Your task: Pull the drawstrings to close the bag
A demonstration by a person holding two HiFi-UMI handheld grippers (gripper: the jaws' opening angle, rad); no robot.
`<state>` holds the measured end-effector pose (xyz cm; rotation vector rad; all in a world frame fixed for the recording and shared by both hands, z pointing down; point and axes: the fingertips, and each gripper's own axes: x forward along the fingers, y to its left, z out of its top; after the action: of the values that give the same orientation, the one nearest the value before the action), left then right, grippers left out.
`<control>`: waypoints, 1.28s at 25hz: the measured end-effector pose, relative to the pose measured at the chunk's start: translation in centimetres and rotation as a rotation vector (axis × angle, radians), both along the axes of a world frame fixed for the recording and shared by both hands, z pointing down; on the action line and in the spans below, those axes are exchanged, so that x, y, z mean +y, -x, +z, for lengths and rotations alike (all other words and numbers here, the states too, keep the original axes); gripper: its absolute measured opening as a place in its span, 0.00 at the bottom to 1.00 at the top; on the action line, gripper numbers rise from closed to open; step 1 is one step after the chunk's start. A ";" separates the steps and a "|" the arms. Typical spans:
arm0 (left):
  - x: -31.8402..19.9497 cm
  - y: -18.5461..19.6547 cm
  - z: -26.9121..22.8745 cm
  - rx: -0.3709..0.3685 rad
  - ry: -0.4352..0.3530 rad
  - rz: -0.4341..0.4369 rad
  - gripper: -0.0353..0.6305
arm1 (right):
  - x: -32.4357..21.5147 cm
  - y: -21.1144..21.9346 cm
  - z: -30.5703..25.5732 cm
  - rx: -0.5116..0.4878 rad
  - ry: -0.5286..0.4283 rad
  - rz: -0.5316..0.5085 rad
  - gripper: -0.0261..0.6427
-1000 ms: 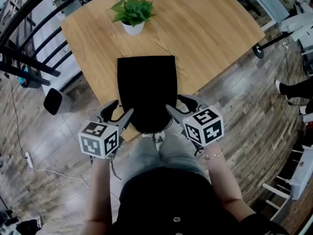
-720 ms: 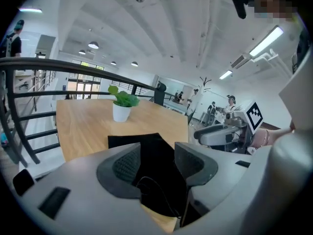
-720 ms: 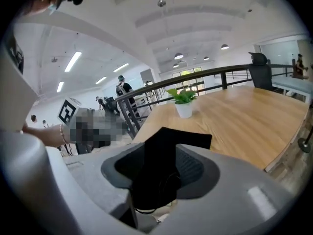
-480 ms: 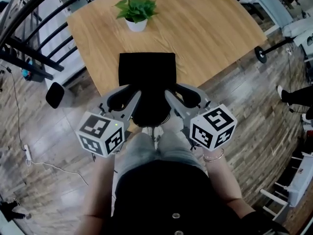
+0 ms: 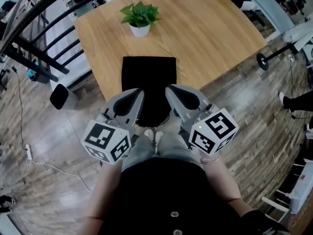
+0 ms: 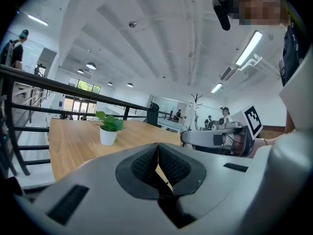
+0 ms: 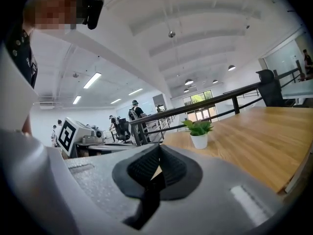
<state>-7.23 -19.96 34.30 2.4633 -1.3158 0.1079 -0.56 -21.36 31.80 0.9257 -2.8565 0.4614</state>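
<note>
A black drawstring bag (image 5: pixel 148 75) lies flat on the wooden table (image 5: pixel 215 28), its near end hanging over the table's front edge. My left gripper (image 5: pixel 139 95) sits at the bag's near left side and my right gripper (image 5: pixel 170 91) at its near right side, tips angled toward each other. In the left gripper view the pads (image 6: pixel 146 166) meet, with a black cord (image 6: pixel 168 202) trailing down from between them. The right gripper (image 7: pixel 158 156) is likewise shut, and a black drawstring (image 7: pixel 146 199) hangs from its pads. The bag's mouth is hidden behind the grippers.
A potted green plant (image 5: pixel 140 18) stands on the table beyond the bag. A black railing (image 5: pixel 34 43) runs along the left. The person's legs and shoes (image 5: pixel 150 135) are under the table's front edge, over wooden floor (image 5: pixel 254 111).
Both grippers' jaws went from wide open to shut at the bag's near end. Both grippers moved slightly forward and inward toward the bag.
</note>
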 end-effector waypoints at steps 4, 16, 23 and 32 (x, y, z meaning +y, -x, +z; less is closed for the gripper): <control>0.6 -0.3 0.1 -0.004 0.009 0.012 0.08 | 0.4 0.4 -0.4 0.018 -0.028 -0.020 0.04; 0.9 -0.8 0.5 -0.004 0.033 0.014 0.08 | 0.8 -0.6 -0.1 0.061 -0.051 0.024 0.04; 0.8 -0.7 1.2 0.008 0.060 0.030 0.08 | 0.3 -0.6 0.6 0.075 -0.034 0.005 0.04; 0.6 -0.8 1.6 -0.006 0.072 0.033 0.08 | -0.4 -0.9 1.3 0.096 -0.022 -0.002 0.04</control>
<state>-6.42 -19.35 35.92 2.4272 -1.2518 0.1681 0.34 -21.74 33.14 0.9228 -2.7816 0.3749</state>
